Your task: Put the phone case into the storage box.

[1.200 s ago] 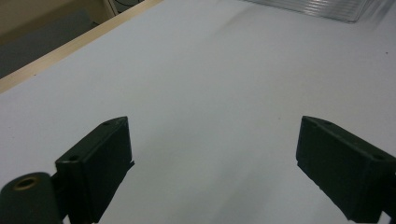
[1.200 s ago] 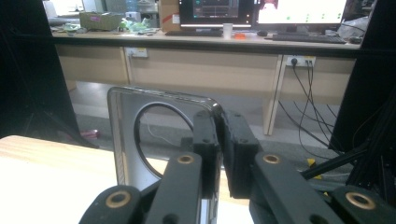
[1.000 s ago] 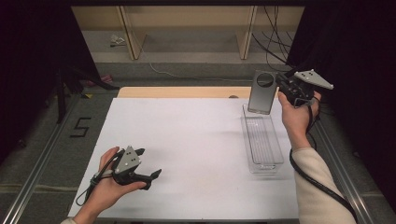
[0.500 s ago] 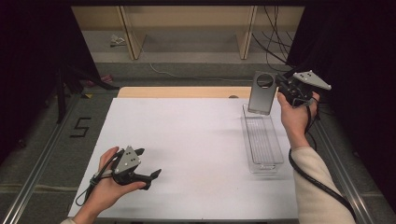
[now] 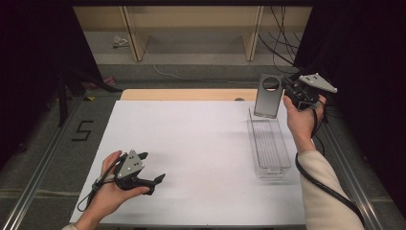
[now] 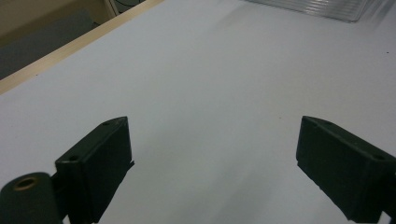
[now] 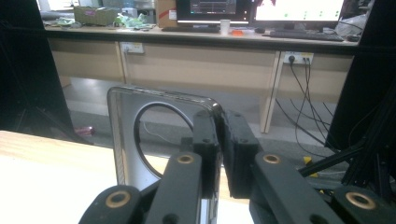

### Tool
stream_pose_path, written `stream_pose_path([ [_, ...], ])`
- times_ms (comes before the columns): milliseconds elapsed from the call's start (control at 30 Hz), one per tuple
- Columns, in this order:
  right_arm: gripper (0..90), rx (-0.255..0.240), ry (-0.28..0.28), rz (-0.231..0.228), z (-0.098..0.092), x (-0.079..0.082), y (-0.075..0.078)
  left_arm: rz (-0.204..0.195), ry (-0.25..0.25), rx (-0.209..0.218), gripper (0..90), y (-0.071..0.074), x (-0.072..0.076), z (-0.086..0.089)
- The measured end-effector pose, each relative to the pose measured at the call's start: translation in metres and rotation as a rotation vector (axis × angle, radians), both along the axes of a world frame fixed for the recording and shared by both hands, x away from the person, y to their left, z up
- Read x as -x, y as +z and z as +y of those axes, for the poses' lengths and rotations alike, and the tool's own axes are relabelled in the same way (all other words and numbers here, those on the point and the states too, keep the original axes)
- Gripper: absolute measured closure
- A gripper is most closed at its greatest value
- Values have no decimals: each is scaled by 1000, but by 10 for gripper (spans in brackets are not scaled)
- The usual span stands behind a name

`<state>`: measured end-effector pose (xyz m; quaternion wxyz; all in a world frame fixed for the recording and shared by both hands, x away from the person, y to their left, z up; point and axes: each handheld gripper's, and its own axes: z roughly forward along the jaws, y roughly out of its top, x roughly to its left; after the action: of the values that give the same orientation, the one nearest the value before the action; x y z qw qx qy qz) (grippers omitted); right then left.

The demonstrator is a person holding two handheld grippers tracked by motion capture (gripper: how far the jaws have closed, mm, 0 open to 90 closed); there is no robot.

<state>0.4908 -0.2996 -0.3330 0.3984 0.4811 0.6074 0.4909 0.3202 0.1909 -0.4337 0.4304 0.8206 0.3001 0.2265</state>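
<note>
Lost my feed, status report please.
Right gripper shut on grey phone case with round cutout, above clear plastic tray. Left gripper open, idle. Nothing obstructing.

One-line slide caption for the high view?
Right gripper holds a phone case upright above the clear tray; left gripper rests open on the white table.

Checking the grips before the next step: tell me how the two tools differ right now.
The right tool is shut on a phone case, raised over the clear tray's far end; the left tool is open and holds nothing. The left sits low by the white table's near edge. Both are black and hand-held.
</note>
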Motion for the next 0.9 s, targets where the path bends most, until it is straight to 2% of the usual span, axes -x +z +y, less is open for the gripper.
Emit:
stream_pose_path([
  [900,846,22,4,8,5,-8,-8,0,1,0,99,0,0,0],
])
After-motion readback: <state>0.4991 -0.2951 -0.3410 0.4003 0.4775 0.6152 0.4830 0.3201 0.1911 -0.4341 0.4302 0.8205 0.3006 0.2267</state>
